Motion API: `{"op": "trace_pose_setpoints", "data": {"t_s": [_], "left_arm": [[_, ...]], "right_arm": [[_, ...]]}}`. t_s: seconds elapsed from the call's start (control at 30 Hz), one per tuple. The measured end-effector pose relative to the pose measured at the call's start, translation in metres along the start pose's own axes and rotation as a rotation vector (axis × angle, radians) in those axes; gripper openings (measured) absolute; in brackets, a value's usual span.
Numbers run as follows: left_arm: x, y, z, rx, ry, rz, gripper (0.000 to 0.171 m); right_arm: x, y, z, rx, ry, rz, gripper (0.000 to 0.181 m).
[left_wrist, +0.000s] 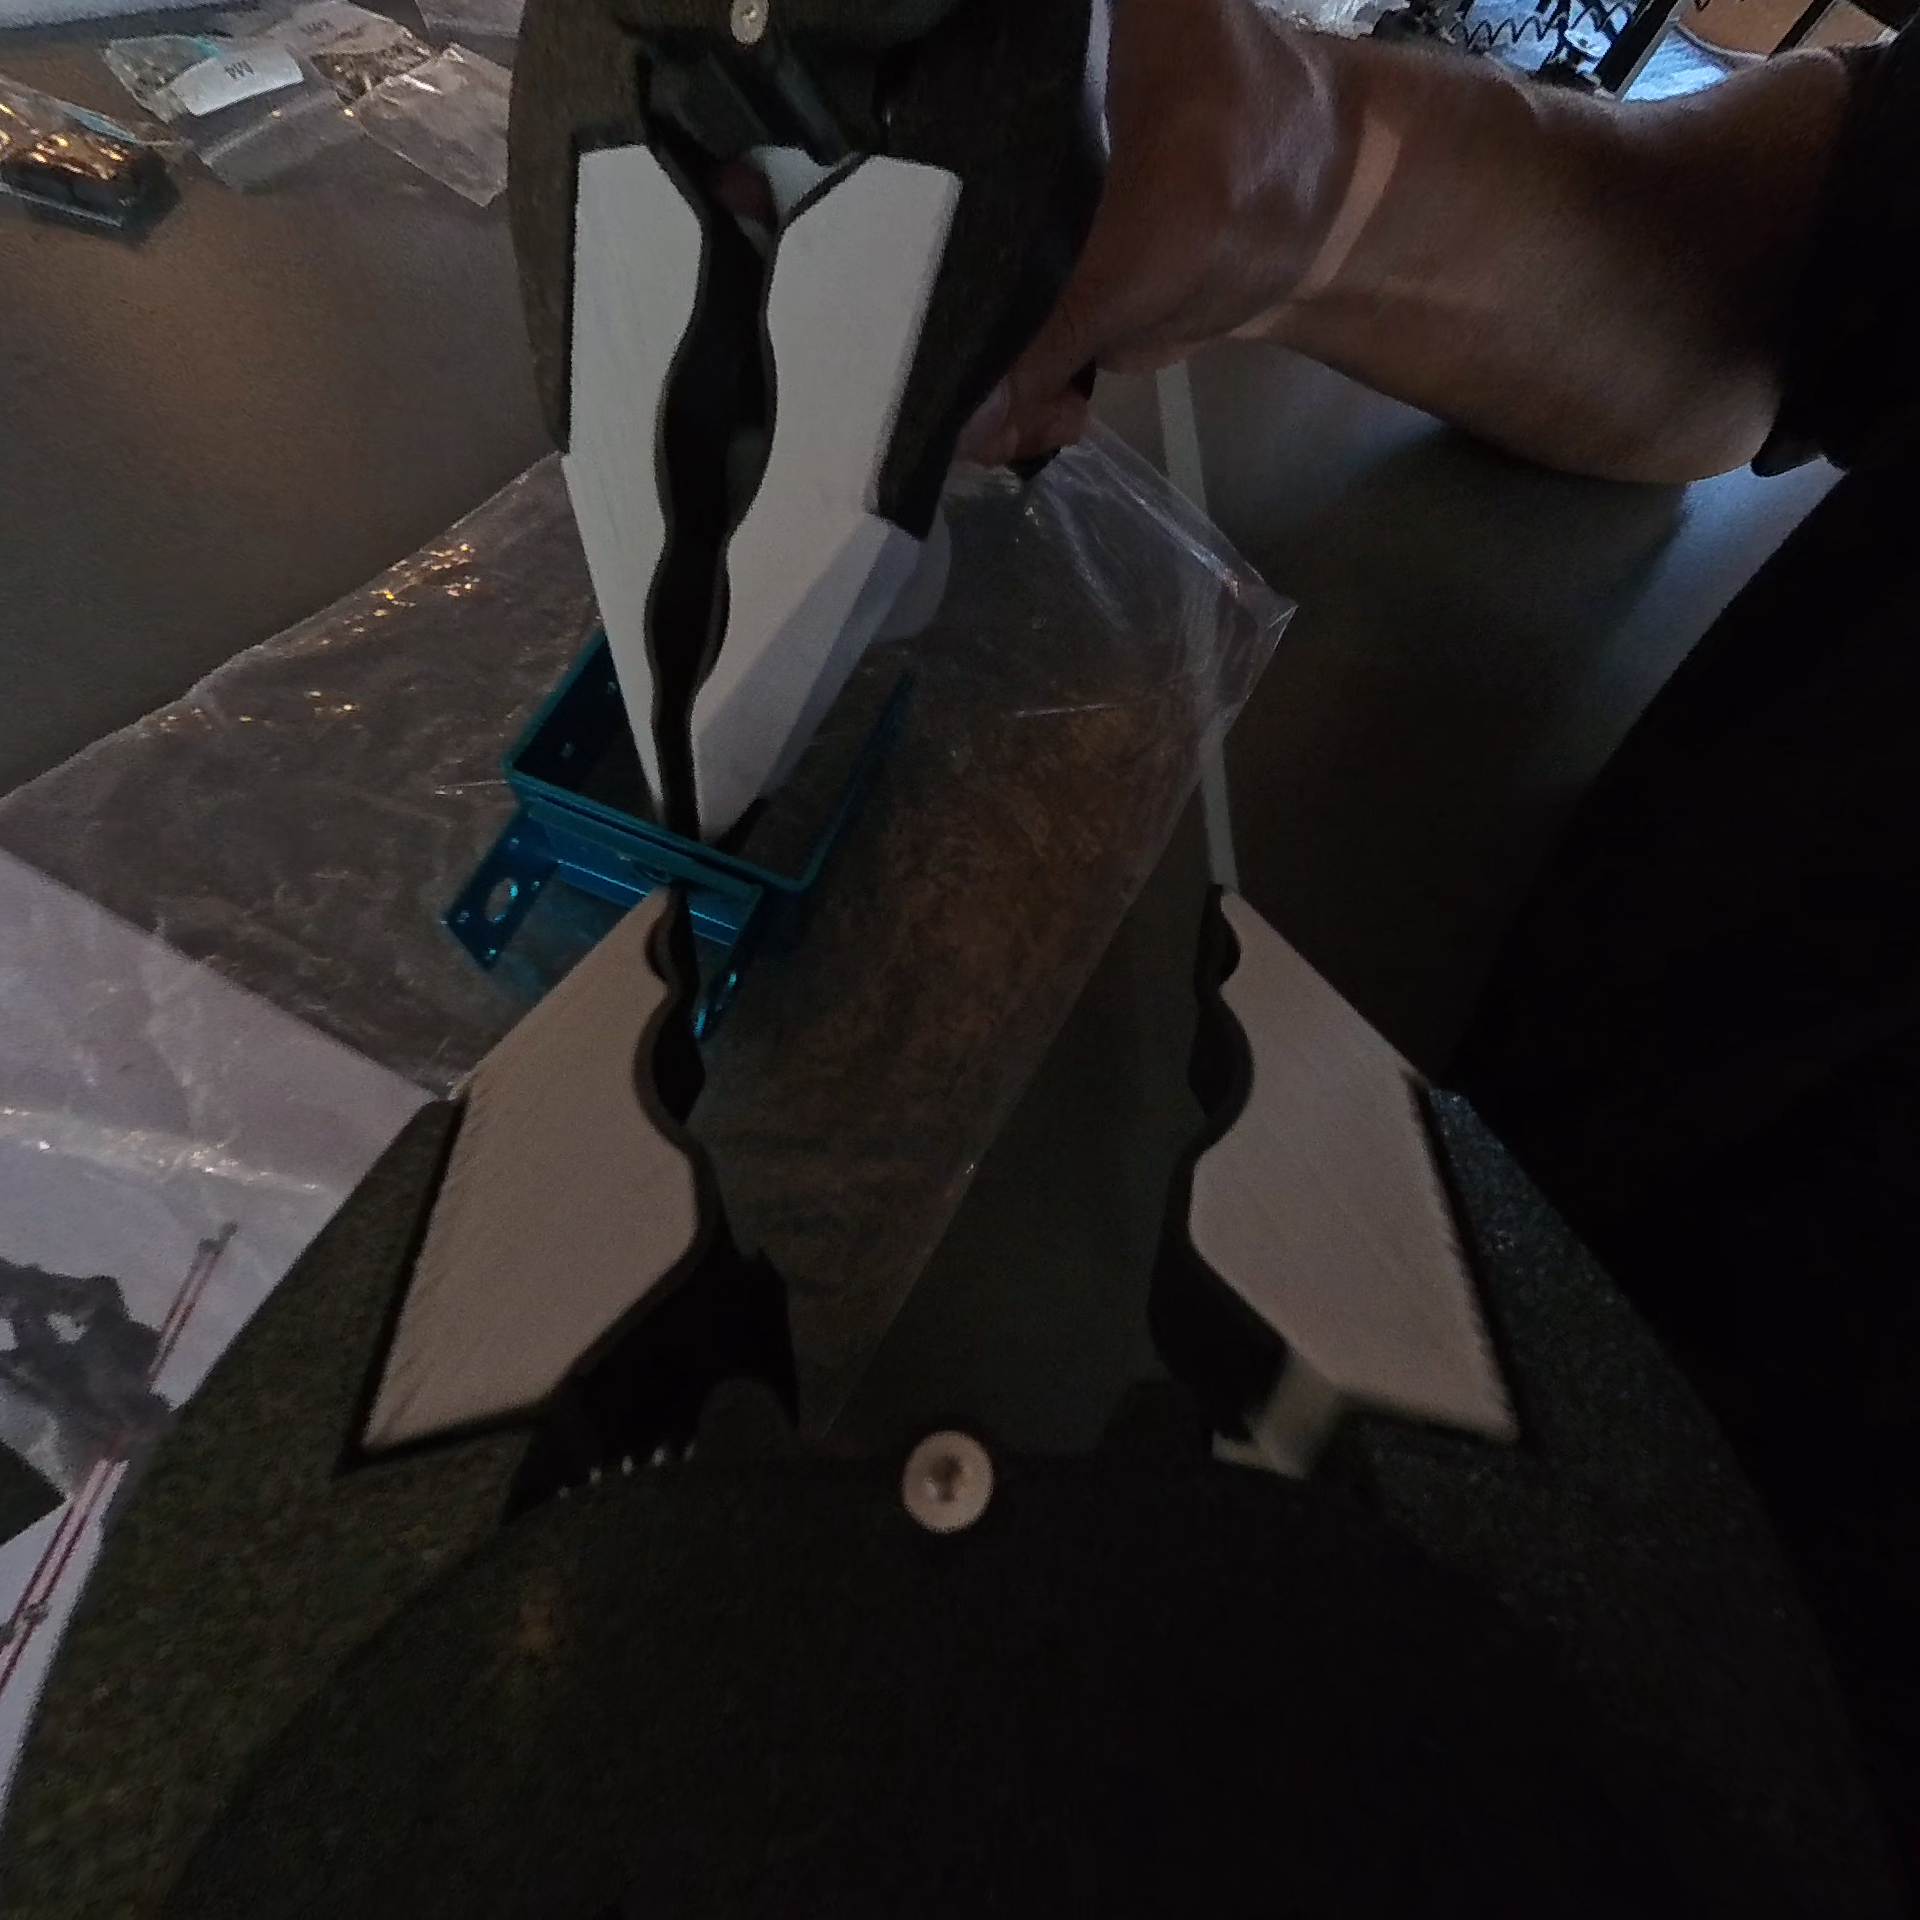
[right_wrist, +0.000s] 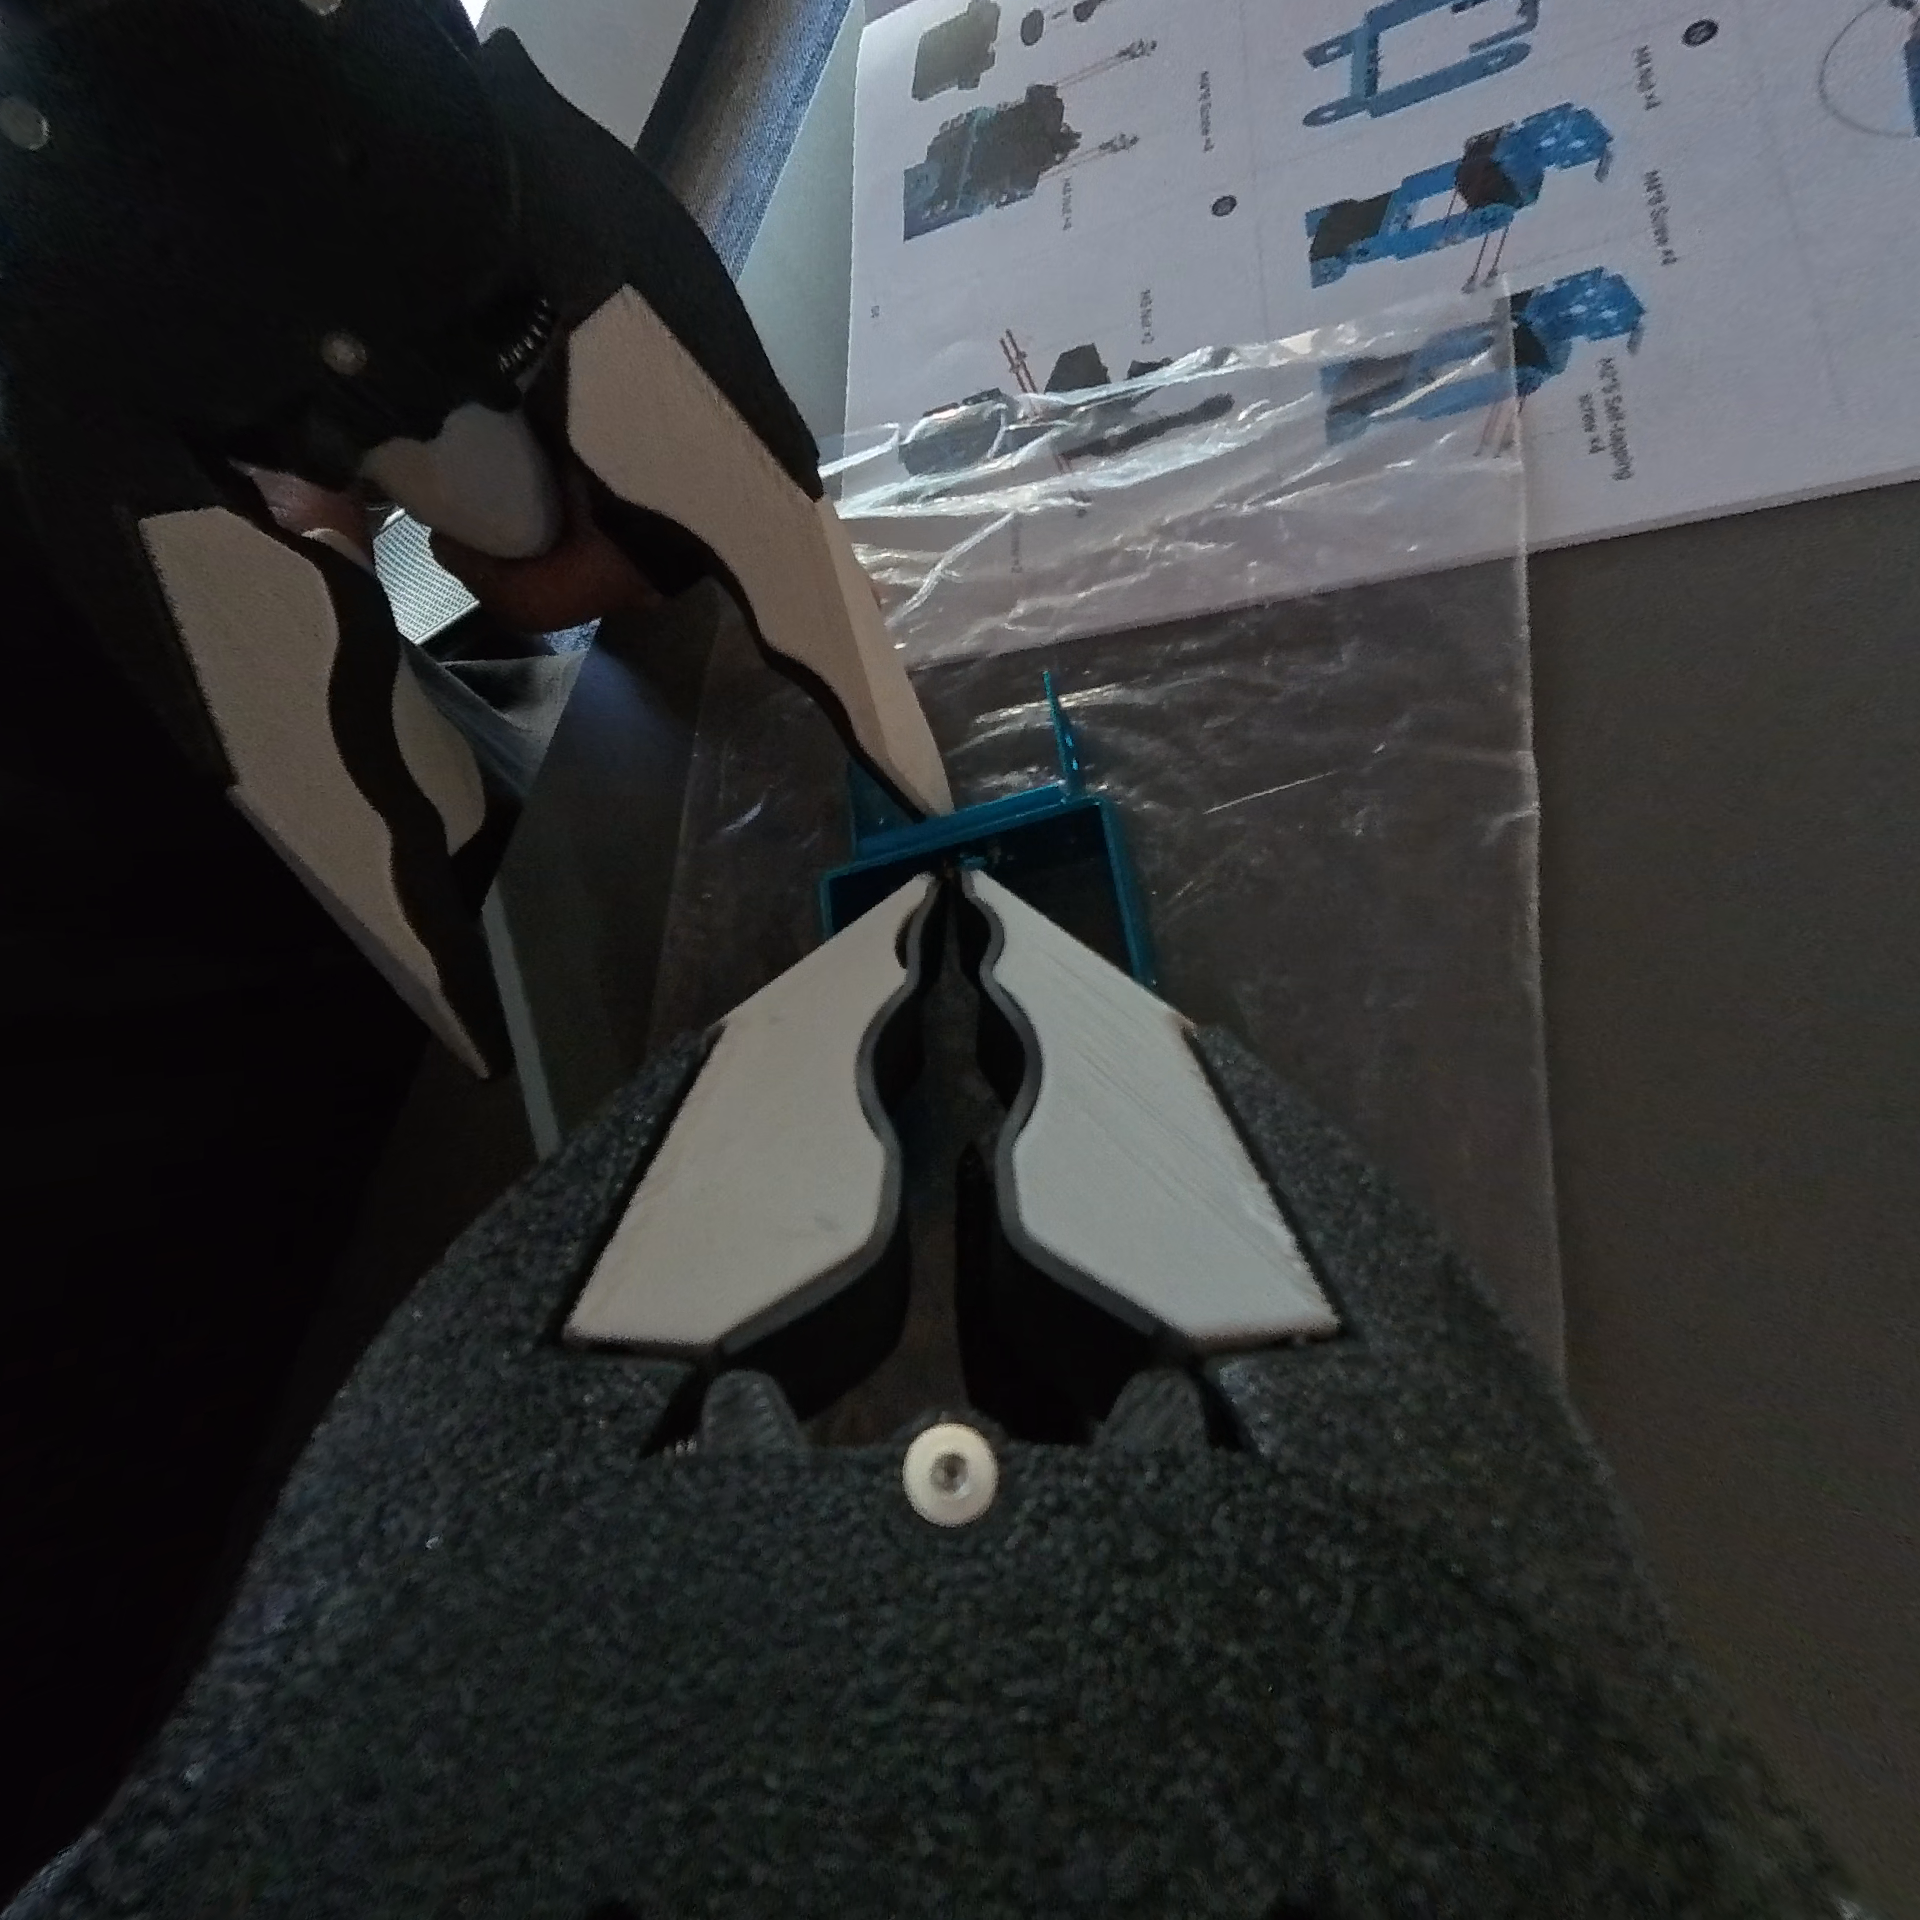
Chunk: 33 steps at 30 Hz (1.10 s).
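Two black-and-white two-finger grippers, left gripper (left_wrist: 940, 909) and right gripper (right_wrist: 948, 868); one blue metal bracket (left_wrist: 582, 821); one clear plastic bag (right_wrist: 1299, 665); one printed instruction sheet (right_wrist: 1351, 260).

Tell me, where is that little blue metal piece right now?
The blue metal bracket sits on a clear plastic bag on the table, pinched at its wall by the right gripper, with the left gripper's fingertip beside it.

From my remote seat I see a dull grey-brown table (left_wrist: 260, 436) filling both views under dim, uneven light. At eleven o'clock in the left wrist view lie small clear packets (left_wrist: 312, 94) near the table's far edge. At one o'clock in the right wrist view a white printed sheet (right_wrist: 1351, 312) catches brighter light, with blue-grey carpet (right_wrist: 774, 125) beyond it.
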<state>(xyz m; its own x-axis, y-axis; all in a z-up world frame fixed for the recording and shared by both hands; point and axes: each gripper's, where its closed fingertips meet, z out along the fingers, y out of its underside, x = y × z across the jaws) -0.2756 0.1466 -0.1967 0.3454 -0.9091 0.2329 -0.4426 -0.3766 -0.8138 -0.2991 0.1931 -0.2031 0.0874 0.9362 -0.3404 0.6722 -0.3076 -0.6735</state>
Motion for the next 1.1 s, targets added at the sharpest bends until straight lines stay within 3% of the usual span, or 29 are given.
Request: {"op": "trace_pose_setpoints", "data": {"t_s": [1.1], "left_arm": [[0.001, 0.002, 0.0016, -0.016, -0.01, 0.021, 0.096]], "right_arm": [[-0.0063, 0.0028, -0.0015, -0.022, -0.023, -0.01, 0.004]]}}
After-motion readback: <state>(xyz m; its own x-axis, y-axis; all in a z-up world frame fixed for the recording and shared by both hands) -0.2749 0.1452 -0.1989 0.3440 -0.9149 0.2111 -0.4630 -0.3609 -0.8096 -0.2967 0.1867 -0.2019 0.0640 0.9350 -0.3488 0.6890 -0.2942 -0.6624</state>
